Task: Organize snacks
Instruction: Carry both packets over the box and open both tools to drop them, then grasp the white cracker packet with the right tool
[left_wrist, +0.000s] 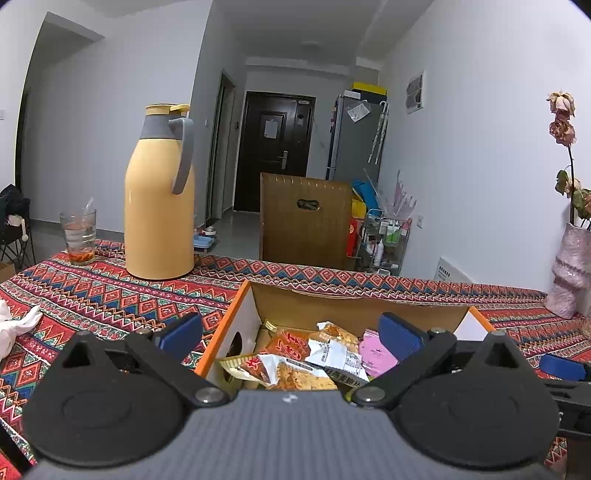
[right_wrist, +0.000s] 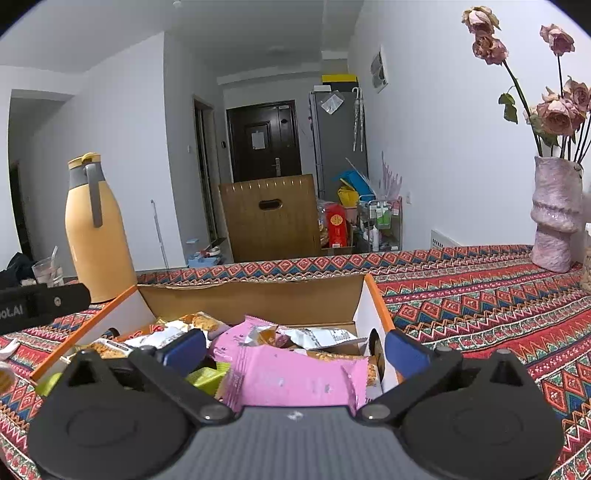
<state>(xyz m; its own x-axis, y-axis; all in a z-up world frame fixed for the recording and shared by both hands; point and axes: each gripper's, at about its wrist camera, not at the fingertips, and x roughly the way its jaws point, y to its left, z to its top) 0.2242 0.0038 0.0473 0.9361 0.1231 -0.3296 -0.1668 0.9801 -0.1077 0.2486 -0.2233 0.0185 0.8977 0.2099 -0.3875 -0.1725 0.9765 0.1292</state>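
white letters "olai" on the black left claw body.

Illumination even, cool, moderately dim; source overhead, itself not in view. Shadows soft: a faint one under the yellow flask near the table's far edge. Mild sheen on the flask's side, no harsh glare. Strong fisheye bending; walls and the table's edges curve outward, dark vignette at frame corners. Focus acceptable throughout; the distant door slightly soft.
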